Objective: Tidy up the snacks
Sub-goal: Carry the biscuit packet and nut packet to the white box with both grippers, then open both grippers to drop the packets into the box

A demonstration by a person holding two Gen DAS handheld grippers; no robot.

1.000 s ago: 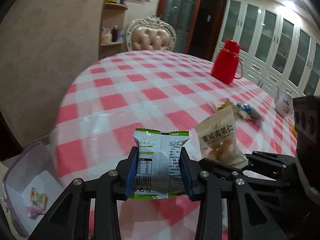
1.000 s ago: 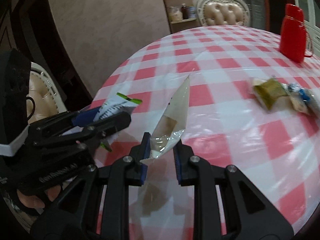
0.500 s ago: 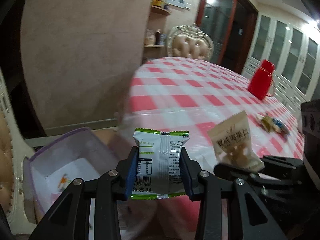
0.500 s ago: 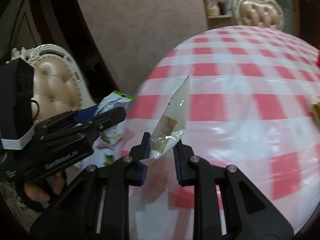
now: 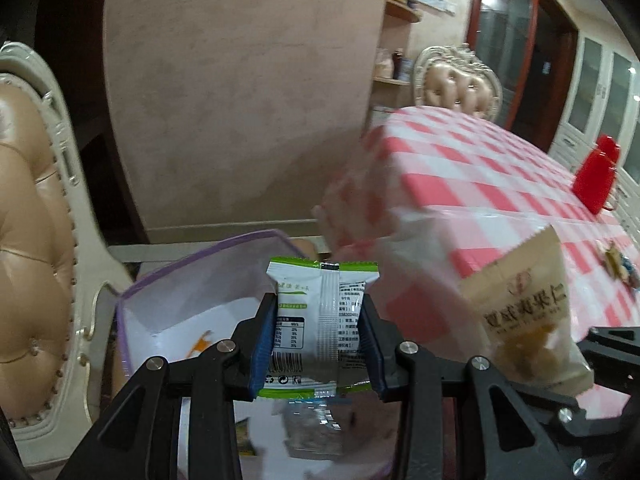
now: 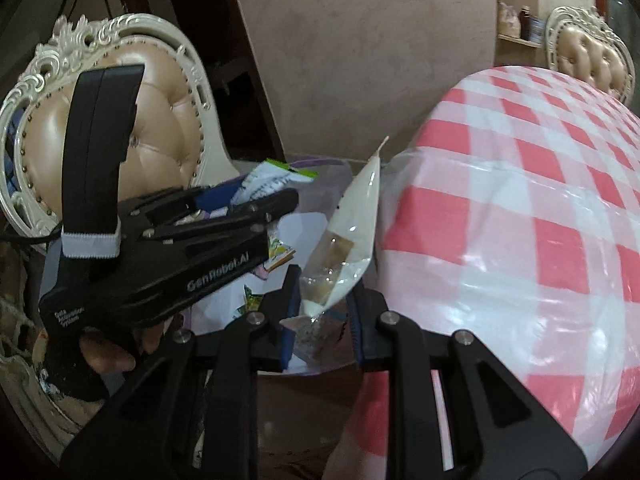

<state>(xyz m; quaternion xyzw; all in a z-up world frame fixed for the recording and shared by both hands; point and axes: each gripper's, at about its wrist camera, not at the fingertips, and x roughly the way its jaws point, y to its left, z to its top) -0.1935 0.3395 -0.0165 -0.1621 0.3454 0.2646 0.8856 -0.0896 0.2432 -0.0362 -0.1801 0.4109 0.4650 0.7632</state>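
Gripping snack packets [image 5: 320, 320], both hand-held grippers [image 5: 318, 344]

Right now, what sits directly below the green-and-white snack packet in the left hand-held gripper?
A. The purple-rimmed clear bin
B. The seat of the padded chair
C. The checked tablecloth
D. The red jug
A: in the left wrist view the green-and-white snack packet, clamped in the left hand-held gripper, hangs over the open purple-rimmed clear bin, off the table's edge.
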